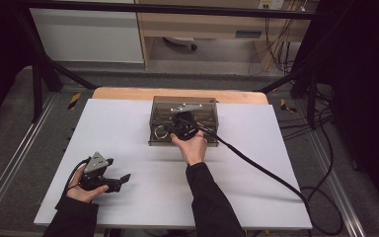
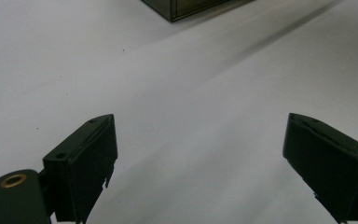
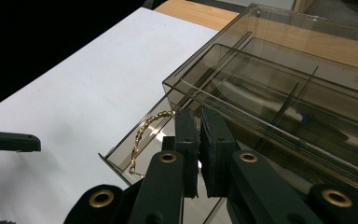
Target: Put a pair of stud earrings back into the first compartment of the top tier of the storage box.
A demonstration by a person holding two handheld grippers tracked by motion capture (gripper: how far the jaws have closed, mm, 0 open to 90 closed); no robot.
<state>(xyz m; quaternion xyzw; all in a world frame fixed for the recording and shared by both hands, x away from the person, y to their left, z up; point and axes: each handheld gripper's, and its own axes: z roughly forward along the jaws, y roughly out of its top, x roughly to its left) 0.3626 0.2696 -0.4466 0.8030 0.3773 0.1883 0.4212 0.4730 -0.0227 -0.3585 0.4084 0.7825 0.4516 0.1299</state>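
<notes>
Closing check first: right gripper (image 3: 198, 140) fingers (image 3: 186, 140) are pressed together with only a thin slit between them, and whether they pinch anything I can't tell. They sit at the open drawer (image 3: 121, 161) of the smoked clear organiser box (image 3: 261, 88), front edge, pointing in over the drawer.

Gold chain (image 3: 144, 135) lies in that drawer, just to the camera-left of the right fingers, near but apparently apart. Long axis runs from the drawer's near corner up toward the box body, roughly parallel to the fingers, with a slight curve at the top end. In the high view the chain (image 1: 162, 131) shows as a small loop in the box's left front part, right beside the right gripper (image 1: 181, 127).

Left gripper (image 2: 198, 163) fingers (image 2: 86, 163) are spread wide, holding nothing, over bare white tabletop (image 2: 191, 84); the box corner (image 2: 177, 9) is well off ahead of them. High view puts the left gripper (image 1: 119, 180) low at the near left of the tabletop (image 1: 256, 173), well apart from the box (image 1: 183, 106).

Judgement: right hand is far nearer. The move would turn on a short sideways shift toward the chain and parting the fingers across its line.
</notes>
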